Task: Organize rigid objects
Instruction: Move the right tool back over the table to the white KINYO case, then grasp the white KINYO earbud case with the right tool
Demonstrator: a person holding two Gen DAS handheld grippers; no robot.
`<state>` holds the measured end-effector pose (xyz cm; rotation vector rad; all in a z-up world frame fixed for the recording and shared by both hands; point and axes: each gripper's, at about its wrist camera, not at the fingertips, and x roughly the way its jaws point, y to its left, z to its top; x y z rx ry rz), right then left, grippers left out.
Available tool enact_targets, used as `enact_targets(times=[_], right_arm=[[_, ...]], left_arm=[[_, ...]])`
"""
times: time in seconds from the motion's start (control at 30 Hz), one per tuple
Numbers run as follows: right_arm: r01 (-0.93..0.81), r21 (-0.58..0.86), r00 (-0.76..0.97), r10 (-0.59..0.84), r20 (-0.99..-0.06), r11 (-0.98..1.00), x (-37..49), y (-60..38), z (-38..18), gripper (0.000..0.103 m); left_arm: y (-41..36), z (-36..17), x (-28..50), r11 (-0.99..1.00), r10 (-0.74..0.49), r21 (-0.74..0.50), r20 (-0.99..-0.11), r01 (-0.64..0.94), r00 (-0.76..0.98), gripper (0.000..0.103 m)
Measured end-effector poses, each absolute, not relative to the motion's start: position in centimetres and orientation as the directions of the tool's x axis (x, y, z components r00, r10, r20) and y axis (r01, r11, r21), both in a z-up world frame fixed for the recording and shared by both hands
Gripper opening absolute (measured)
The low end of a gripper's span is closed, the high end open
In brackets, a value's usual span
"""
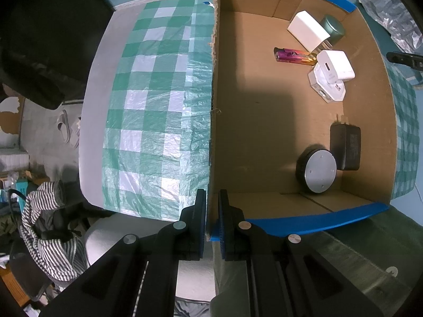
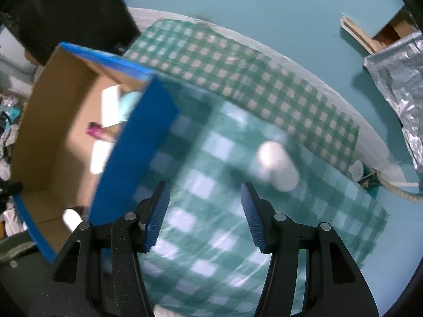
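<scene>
My left gripper (image 1: 212, 211) is shut on the near corner wall of a blue-edged cardboard box (image 1: 215, 105). Inside lie a white block (image 1: 308, 30), a teal jar (image 1: 333, 27), a purple lighter (image 1: 294, 56), two white chargers (image 1: 334, 64), a black adapter (image 1: 346, 148) and a black round puck (image 1: 317, 170). My right gripper (image 2: 205, 211) is open and empty above the checked cloth, to the right of the box (image 2: 137, 142). A blurred white cylinder-like object (image 2: 279, 166) lies on the cloth ahead of it.
The green checked cloth (image 1: 153, 100) covers a white table (image 1: 92, 121). A striped garment (image 1: 50, 232) hangs at the lower left. Crinkled silver foil (image 2: 399, 84) sits at the right. The right wrist view is motion-blurred.
</scene>
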<state>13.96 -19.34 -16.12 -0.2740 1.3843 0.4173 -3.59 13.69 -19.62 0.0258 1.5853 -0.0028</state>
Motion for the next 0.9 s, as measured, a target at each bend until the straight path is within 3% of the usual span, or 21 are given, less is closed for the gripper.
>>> enact_targets(times=[0.37,0.9], right_arm=[[-0.483,-0.071,0.128,-0.009,-0.992,0.873,17.5,-22.9,-20.4,0.056],[-0.569,-0.092,0.12,-0.028,-0.992,0.817,19.5,-23.5,-24.1,0.056]], left_arm=[[13.6,-19.8,-3.7,0.999,0.041,0.04,-0.999,0.013,-0.015,0.008],[13.4,-19.8,-3.6,0.998,0.064,0.063,-0.998,0.009,-0.025,0.009]])
